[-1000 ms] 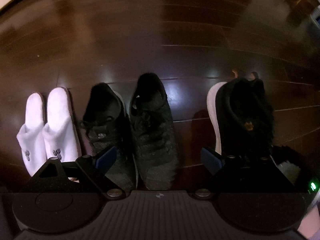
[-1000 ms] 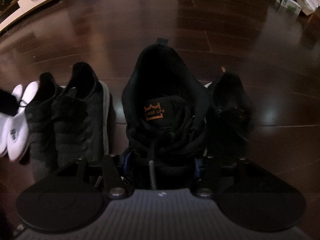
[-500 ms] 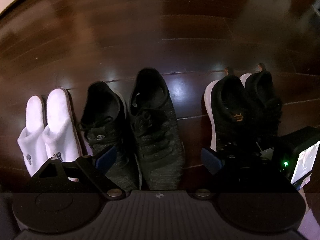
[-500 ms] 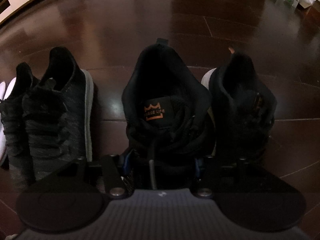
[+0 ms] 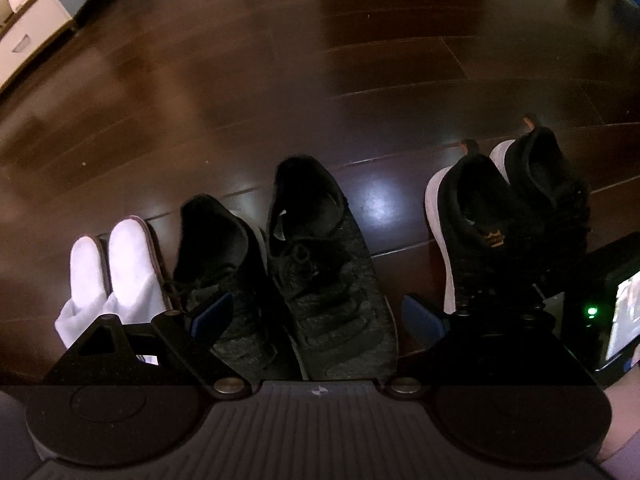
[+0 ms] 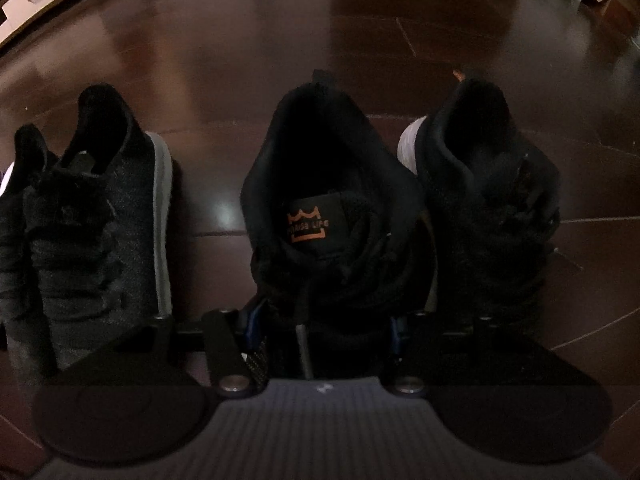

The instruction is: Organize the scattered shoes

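Gripping the toe end of the black crown-logo shoe (image 6: 336,216), the right tool (image 6: 324,328) is closed down to the shoe's width, one finger pressed on each side. The shoe points heel-away on the dark wood floor (image 6: 280,40), just beside its mate (image 6: 492,208) on the right; whether the sole rests fully on the floor cannot be told.

Judged step: seating this shoe to complete the pair. To do it well:
- Keep the heel level with the mate's heel and the two sides parallel, close without overlapping.
- Lower until the sole lies flat before spreading the fingers.
- Release without dragging, then withdraw straight back towards the near side.

To the left, across a gap of bare floor, stand the grey knit sneakers (image 5: 320,272), and farther left the white slippers (image 5: 120,272), all in one row. The left tool (image 5: 316,316) hangs wide open above the sneakers, holding nothing. A white cabinet (image 5: 28,36) stands at the far left.
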